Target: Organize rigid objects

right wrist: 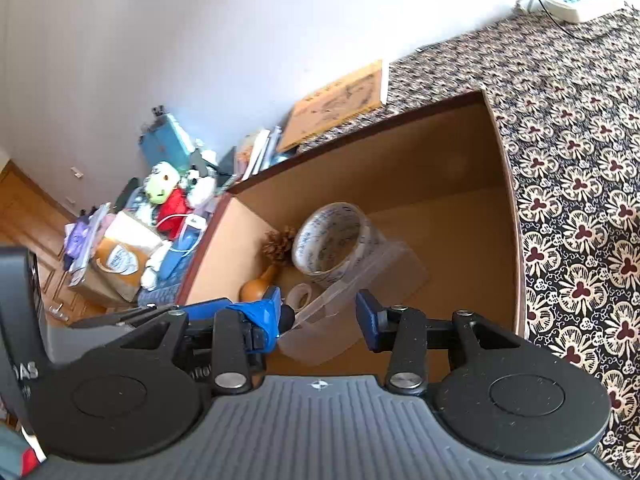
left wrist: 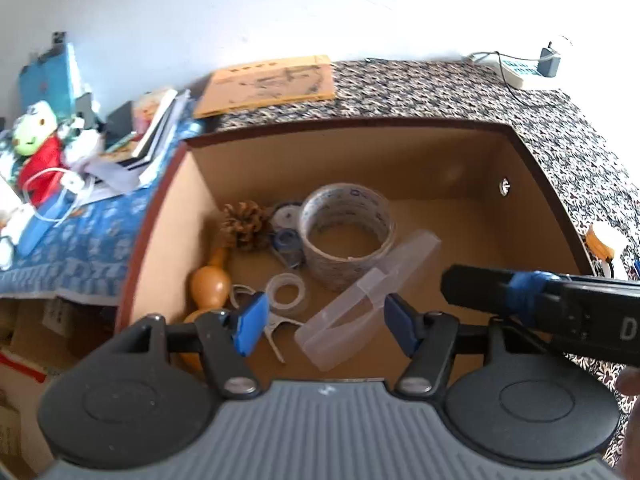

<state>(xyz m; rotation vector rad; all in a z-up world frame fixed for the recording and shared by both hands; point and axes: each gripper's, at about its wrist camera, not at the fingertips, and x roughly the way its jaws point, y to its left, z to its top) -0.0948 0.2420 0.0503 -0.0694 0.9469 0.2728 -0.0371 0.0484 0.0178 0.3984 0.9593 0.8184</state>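
Observation:
An open brown drawer (left wrist: pixel 400 160) (right wrist: pixel 440 152) holds a large clear tape roll (left wrist: pixel 340 204) (right wrist: pixel 320 236), a pinecone (left wrist: pixel 244 224) (right wrist: pixel 278 246), a yellow gourd (left wrist: pixel 210 284) (right wrist: pixel 258 286), a small tape ring (left wrist: pixel 298 304), a correction tape (left wrist: pixel 286 240) and a white floss pick (left wrist: pixel 276 332). A clear plastic case (left wrist: pixel 372 292) (right wrist: pixel 352 280) leans on the large roll. My left gripper (left wrist: pixel 326 326) hangs open over the case's near end. My right gripper (right wrist: pixel 320 320) is open just beside it, above the same case; its black body (left wrist: pixel 540 304) shows at right.
A floral cloth (left wrist: pixel 440 88) (right wrist: pixel 580 160) covers the surface around the drawer. On it lie a yellow book (left wrist: pixel 272 84) and a power strip (left wrist: pixel 520 68). Left of the drawer, a blue-clothed surface carries books and a plush toy (left wrist: pixel 36 140).

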